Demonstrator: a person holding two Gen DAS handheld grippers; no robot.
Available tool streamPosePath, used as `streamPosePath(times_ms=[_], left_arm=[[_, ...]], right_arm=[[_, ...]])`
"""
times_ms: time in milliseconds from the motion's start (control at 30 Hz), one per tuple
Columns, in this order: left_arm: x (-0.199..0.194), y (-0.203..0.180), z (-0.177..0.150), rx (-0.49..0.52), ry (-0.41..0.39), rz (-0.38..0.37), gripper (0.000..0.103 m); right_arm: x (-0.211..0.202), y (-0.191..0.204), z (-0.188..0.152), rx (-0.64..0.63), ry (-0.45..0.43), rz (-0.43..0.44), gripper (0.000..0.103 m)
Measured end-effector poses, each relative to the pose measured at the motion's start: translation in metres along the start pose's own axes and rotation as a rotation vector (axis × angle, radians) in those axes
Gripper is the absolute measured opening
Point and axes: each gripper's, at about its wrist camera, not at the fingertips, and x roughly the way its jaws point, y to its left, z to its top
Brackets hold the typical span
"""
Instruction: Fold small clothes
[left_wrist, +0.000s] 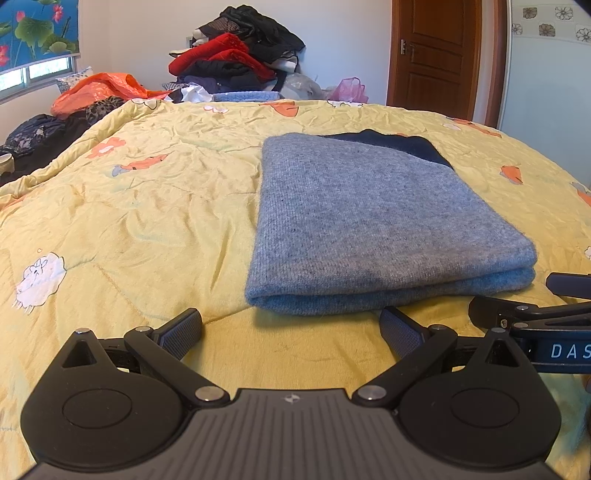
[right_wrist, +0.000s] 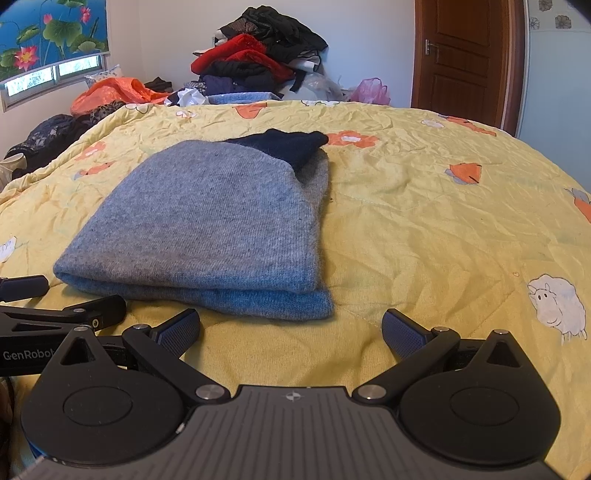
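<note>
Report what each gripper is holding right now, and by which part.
Nothing is held. The left gripper and right gripper are both open and empty, just short of the folded blue-grey knitted sweater on the yellow patterned quilt.

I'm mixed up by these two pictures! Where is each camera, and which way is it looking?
Left wrist: rides the left gripper, looking across the yellow quilt at the folded grey sweater; the right gripper's tip shows.
Right wrist: rides the right gripper, sweater ahead-left.
Both share the clothes pile and door.
</note>
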Motion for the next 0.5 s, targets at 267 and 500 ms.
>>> streamPosePath(times_ms=[267,500], left_arm=[[-0.0015,0.0005,-0.0018,0.002,-0.008,0.0,0.103],[-0.0007,-0.0011,0.0043,-0.022,0.034,0.021,0.103]], right_arm=[[-0.0003,0.0004,0.0007,-0.013,0.006,0.002,0.103],[0.0008,-0.0003,0.0024,-0.028,0.017,0.003,0.103]])
